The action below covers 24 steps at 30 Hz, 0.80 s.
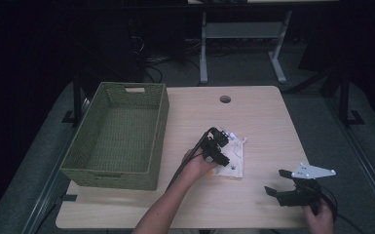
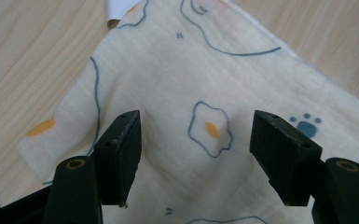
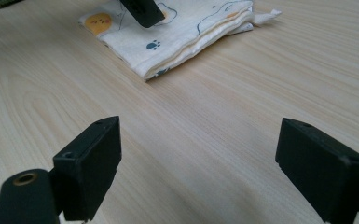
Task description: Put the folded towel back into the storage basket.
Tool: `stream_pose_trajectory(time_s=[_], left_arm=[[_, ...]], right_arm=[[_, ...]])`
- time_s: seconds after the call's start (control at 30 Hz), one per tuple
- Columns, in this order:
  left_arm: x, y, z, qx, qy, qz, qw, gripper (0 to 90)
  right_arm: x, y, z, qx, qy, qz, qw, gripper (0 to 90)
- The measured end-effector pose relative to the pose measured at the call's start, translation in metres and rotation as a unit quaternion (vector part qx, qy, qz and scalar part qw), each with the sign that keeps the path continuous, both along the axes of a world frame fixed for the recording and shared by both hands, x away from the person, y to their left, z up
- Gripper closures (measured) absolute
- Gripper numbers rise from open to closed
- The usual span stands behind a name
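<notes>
The left gripper (image 2: 193, 154) hangs right over the folded cloth (image 2: 200, 93), its 2 black jaws spread wide with nothing between them, the fried-egg print sitting in the gap. To do this pick well, I judge the jaws should come straight down so that 1 jaw lands beyond a folded edge and the other on top, then close across all layers at once; pinching only the top sheet would likely let the stack unfold as it lifts. Lowering near the thick fold looks safer than the loose corner.

The cloth (image 1: 234, 158) lies flat on the wooden table (image 1: 263, 117), right of the green woven basket (image 1: 119, 136) and apart from it. It is cream-white, folded into a rough rectangle of several layers, printed with blue outlines, yellow-orange blobs, fried eggs and a small blue paw print (image 2: 306, 125). In the right gripper view the stacked edges (image 3: 186, 56) show clearly, and a loose corner sticks out at the far end.

The right gripper (image 1: 278, 183) rests near the table's front right, well apart from the cloth, jaws wide apart and holding nothing.
</notes>
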<state>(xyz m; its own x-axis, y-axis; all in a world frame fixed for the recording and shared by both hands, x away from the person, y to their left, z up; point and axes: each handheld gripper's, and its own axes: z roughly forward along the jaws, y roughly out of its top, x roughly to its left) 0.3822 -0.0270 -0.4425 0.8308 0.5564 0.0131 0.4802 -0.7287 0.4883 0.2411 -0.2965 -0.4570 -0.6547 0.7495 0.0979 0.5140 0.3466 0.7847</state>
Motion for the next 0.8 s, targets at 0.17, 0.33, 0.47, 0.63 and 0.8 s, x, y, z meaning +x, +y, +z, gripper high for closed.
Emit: stream_pose_trajectory(time_s=[0.17, 0.33, 0.47, 0.63, 0.8], left_arm=[[0.0009, -0.0025, -0.0055, 0.009, 0.004, 0.000, 0.9999, 35.6], [0.0006, -0.0033, -0.0050, 0.013, 0.004, -0.004, 0.9999, 40.1], [0.0019, -0.0023, -0.0053, 0.008, 0.008, 0.001, 0.9999, 43.7], [0.0039, -0.0008, -0.0046, 0.008, 0.011, 0.005, 0.9999, 48.3], [0.0063, 0.0002, -0.0039, 0.008, 0.013, 0.012, 0.9998, 54.6]], right_arm=[[0.0000, -0.0002, 0.0000, 0.001, -0.001, 0.001, 1.0000, 13.7], [0.0000, 0.0005, 0.0001, 0.000, -0.002, 0.003, 1.0000, 13.7], [-0.0004, 0.0007, 0.0009, 0.001, -0.004, 0.002, 1.0000, 13.7], [-0.0005, 0.0019, 0.0009, -0.002, -0.004, 0.004, 1.0000, 13.8], [-0.0005, 0.0027, 0.0008, -0.003, -0.004, 0.006, 1.0000, 13.7]])
